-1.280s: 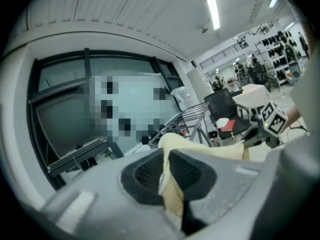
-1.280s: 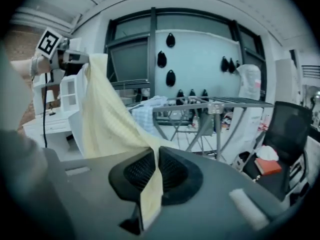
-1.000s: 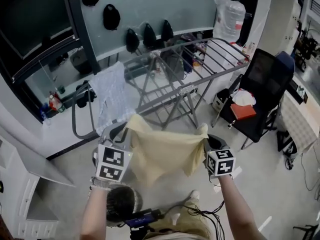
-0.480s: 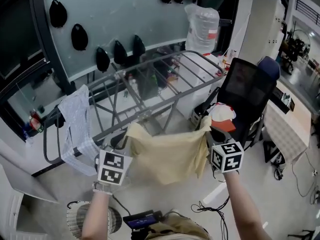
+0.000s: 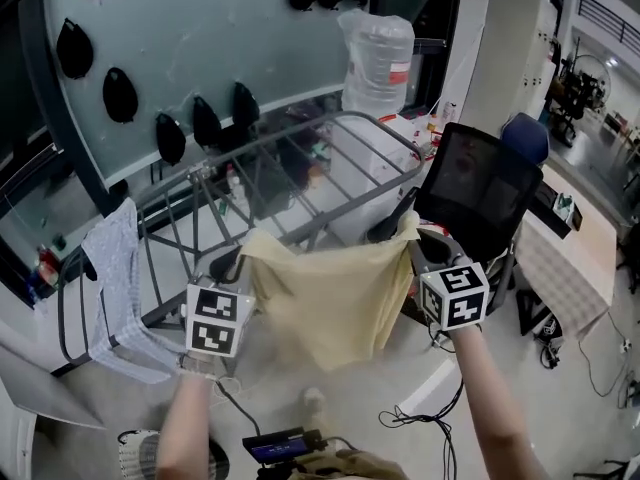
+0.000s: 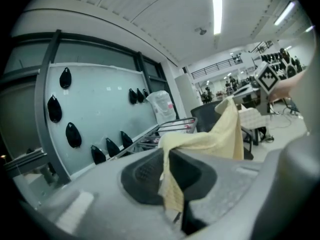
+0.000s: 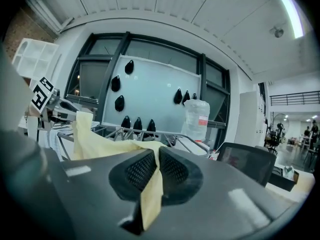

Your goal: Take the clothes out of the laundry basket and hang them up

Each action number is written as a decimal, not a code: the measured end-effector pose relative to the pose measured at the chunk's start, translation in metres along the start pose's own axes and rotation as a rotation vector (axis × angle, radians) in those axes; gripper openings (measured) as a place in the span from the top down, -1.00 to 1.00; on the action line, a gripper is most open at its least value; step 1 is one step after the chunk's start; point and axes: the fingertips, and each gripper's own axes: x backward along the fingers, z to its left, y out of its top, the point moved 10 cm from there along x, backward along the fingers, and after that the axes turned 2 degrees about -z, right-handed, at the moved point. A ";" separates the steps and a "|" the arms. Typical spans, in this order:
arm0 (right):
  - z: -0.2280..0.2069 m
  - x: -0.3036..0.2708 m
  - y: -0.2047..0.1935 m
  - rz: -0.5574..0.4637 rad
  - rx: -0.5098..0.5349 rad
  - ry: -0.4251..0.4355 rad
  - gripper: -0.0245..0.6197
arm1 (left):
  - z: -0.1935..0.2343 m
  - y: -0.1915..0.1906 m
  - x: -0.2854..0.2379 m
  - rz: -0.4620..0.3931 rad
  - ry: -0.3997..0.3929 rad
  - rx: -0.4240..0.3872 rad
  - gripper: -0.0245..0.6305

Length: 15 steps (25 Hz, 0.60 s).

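Hanging step: our left gripper (image 5: 236,264) and right gripper (image 5: 416,249) jaws each pinch a top corner of the yellow cloth (image 5: 330,290), spread taut; next we drape it over a drying rack (image 5: 290,137) rail

Two grippers: one left gripper (image 6: 167,171), one right gripper (image 7: 156,170). One yellow cloth (image 5: 325,293). One drying rack (image 5: 300,168). One white patterned garment (image 5: 115,268). One black office chair (image 5: 475,193). One clear water jug (image 5: 378,53). Nine dark teardrop shapes (image 5: 120,93) on one glass panel (image 5: 200,38).
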 end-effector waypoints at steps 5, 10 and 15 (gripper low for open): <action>-0.039 -0.056 0.015 0.009 0.045 -0.031 0.88 | 0.028 0.021 -0.062 -0.027 0.029 0.004 0.85; -0.073 -0.128 0.031 0.018 0.051 -0.044 0.88 | 0.056 0.034 -0.128 -0.029 0.022 -0.002 0.85; -0.094 -0.190 0.047 0.014 0.043 -0.032 0.88 | 0.081 0.038 -0.174 -0.010 0.033 -0.010 0.85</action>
